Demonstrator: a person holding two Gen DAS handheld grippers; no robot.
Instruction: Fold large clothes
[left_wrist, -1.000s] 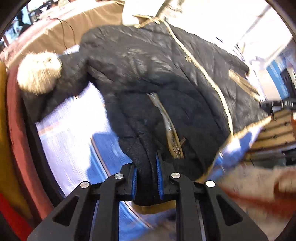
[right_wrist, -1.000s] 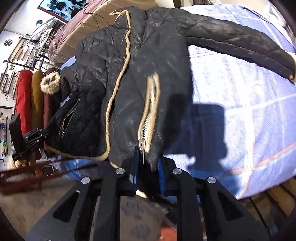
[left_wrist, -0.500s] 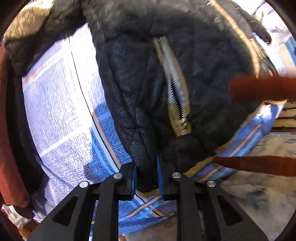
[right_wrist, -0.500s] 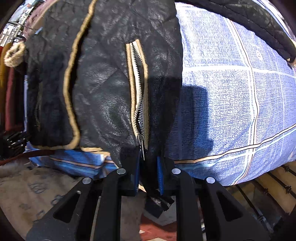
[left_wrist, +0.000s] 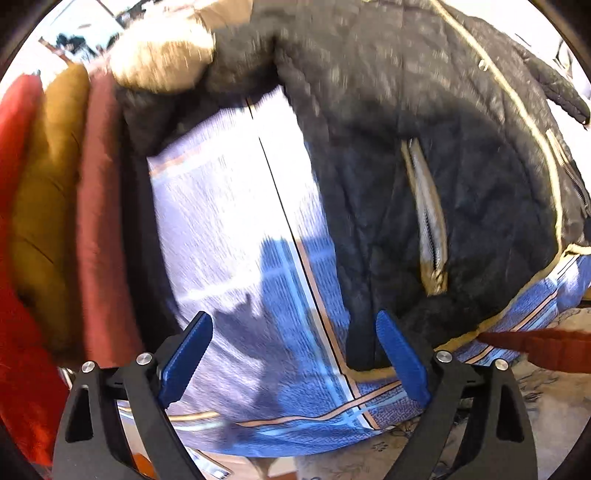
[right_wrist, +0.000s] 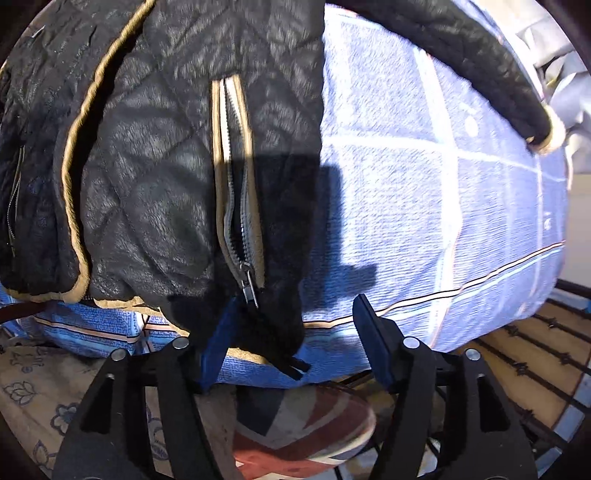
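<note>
A black quilted jacket (left_wrist: 461, 155) with tan piping and zipped pockets lies spread on a blue checked bed cover (left_wrist: 236, 221). Its fur-trimmed hood (left_wrist: 162, 59) is at the top left of the left wrist view. My left gripper (left_wrist: 295, 354) is open, its right pad beside the jacket's hem corner. In the right wrist view the jacket (right_wrist: 155, 155) lies on the cover (right_wrist: 424, 192), one sleeve (right_wrist: 480, 62) stretched to the upper right. My right gripper (right_wrist: 291, 339) is open, with the hem corner and zipper pull hanging loose by its left pad.
Red, mustard and maroon garments (left_wrist: 48, 206) hang at the left of the bed. A shoe with a flag pattern (right_wrist: 303, 432) is below the right gripper on patterned flooring (right_wrist: 37, 398). Wooden bed slats (right_wrist: 524, 354) show at the lower right.
Both grippers were shut on the jacket's hem corners and have opened. The jacket hem now rests on the bed cover, and both grippers have drawn back slightly.
</note>
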